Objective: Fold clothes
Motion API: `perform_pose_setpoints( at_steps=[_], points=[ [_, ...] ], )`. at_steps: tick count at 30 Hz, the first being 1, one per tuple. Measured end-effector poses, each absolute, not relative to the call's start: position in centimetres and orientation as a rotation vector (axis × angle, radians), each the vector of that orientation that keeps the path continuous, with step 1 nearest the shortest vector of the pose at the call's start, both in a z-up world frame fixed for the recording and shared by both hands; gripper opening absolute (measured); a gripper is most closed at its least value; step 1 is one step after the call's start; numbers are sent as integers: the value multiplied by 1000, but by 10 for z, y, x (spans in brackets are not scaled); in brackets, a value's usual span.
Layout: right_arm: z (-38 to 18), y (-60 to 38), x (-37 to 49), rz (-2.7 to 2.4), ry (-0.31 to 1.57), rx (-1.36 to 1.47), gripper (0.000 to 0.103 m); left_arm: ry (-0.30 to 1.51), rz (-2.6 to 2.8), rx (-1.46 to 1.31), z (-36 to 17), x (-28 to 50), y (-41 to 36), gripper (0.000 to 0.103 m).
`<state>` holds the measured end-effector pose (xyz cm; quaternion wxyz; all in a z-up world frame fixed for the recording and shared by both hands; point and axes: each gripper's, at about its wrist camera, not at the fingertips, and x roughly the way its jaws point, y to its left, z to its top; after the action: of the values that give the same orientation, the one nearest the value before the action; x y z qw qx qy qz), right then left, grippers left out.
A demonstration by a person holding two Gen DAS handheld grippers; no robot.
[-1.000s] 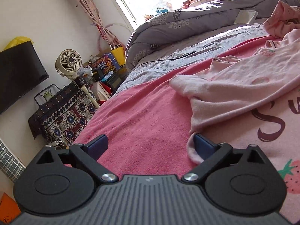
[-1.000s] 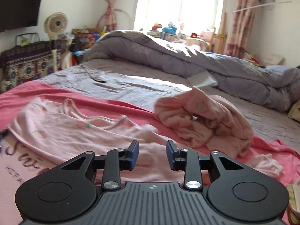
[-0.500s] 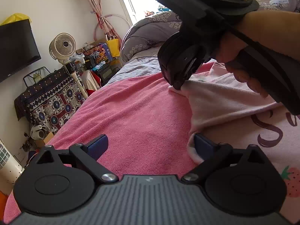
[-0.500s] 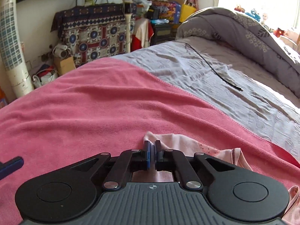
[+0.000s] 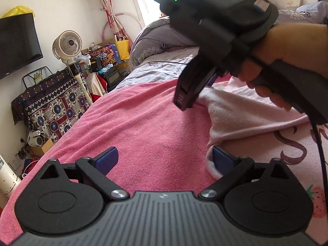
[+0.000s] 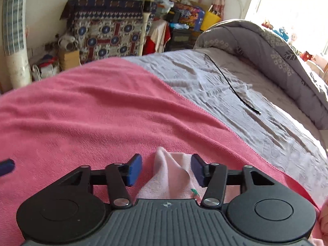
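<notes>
1. On the pink blanket [image 6: 102, 123] that covers the near part of the bed, a pale pink garment [image 5: 256, 119] is seen spread out, with dark lettering and a strawberry print toward the right.
2. No finished fold is visible; the garment is judged to be laid flat with its left sleeve [image 6: 170, 176] stretched out toward the left. The task is therefore rated as early, with all folds outstanding.
3. The right gripper [image 6: 166, 169] is held above the sleeve tip, angled downward. Its jaws are opening, and the sleeve tip lies between the blue pads without being pressed.
4. In the left wrist view the right hand [image 5: 276, 61] is seen wrapped round the handle, reaching across from the right.
5. The left gripper [image 5: 164, 160] is spread wide and held low at the garment's near left edge. Its right pad [image 5: 222, 160] lies against a fold of the hem; nothing is pinched.
6. A further bundle of clothing cannot be confirmed from these views.
</notes>
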<state>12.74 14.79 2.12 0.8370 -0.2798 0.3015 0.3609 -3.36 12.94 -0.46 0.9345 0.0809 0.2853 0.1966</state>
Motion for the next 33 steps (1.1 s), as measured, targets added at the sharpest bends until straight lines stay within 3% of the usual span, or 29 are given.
perform_pose_setpoints(
  at_steps=[1,7,15,18,22,28,33],
  points=[
    [13,152,133,726,664,-595,11,583,402,164,-4,-34,129,100],
    [31,120,147,675,592,-283,10,580,395,141,-3,-34,134,100],
    [-5,144,169,659,608,-302,12,591,391,116,-2,-32,138,100],
    [1,138,185,694,665,-216,16,595,380,75,-1,-33,144,100],
    [32,100,186,775,690,6,51,599,366,32,-1,-35,151,100],
    [68,45,135,797,573,-144,50,601,367,23,1,-36,153,100],
    [19,47,109,748,602,-380,43,594,386,-23,2,-47,158,101]
  ],
)
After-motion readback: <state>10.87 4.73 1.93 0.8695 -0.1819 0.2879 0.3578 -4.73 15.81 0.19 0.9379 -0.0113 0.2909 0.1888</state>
